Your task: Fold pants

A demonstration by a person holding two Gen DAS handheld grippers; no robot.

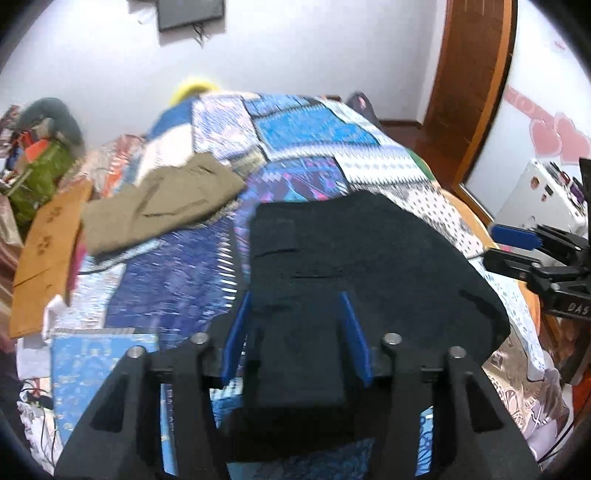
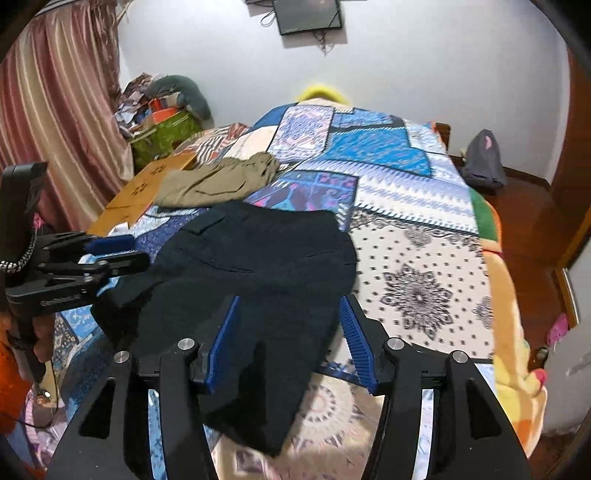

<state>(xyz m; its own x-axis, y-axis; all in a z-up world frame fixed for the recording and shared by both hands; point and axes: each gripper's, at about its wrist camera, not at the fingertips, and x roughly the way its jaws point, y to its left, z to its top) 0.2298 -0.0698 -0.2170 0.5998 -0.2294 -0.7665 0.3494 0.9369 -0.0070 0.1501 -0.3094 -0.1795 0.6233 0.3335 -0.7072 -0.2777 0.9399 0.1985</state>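
A patchwork quilt (image 2: 417, 236) in blues and whites is covering the bed in a white-walled bedroom, with a striped curtain (image 2: 59, 110) hanging to one side and a dark screen (image 2: 308, 14) mounted high on the wall.

The left gripper (image 1: 295, 317) is hovering low over the near end of the black pants (image 1: 351, 251), its blue fingers (image 1: 236, 332) standing apart with dark cloth showing between them; whether they are touching the fabric I cannot tell. The right gripper (image 2: 286, 325) is likewise spread wide above the pants (image 2: 258, 266), tilting down toward the bed. Both are pointing forward along the garment, side by side, each visible at the edge of the other's view, which suggests the person is lining up to take the near edge with both tools and carry it over in a fold.

The pants are lying across the middle of the quilt, apparently partly folded already, with one leg end trailing toward the near edge. Farther back, a heap of khaki pants (image 2: 221, 181) is resting apart from the black pair, probably set aside. An orange board (image 1: 44, 251) is lying beside it at the bed's edge.
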